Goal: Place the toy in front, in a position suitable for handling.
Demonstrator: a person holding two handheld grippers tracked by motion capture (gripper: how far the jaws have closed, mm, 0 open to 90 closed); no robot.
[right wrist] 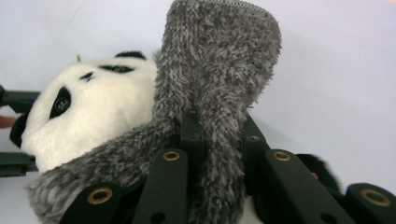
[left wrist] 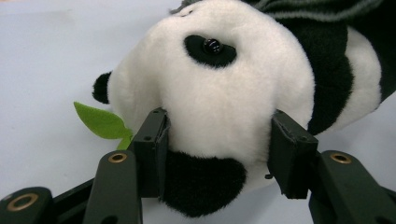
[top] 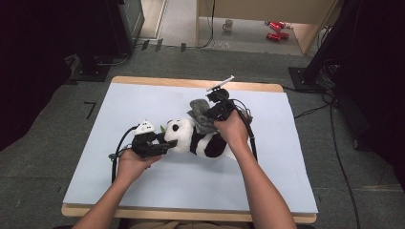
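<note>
- The left gripper [top: 160, 146], left of centre in the high view, is a black body topped by a pale grey three-cornered plate, with a black cable looping from it at lower left
- The right gripper [top: 206, 114], just above centre, is black too, its pale plate seen edge-on, a black cable trailing down the frame
- Both forearms at the bottom edge are bare, no sleeves
- In both gripper views the black jaws carry brass-coloured ringed pivots along the bottom

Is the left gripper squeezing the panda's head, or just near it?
Touching. In the left gripper view, the left gripper has both black jaws pressed into the white fur on either side of the panda's head, denting it.
</note>
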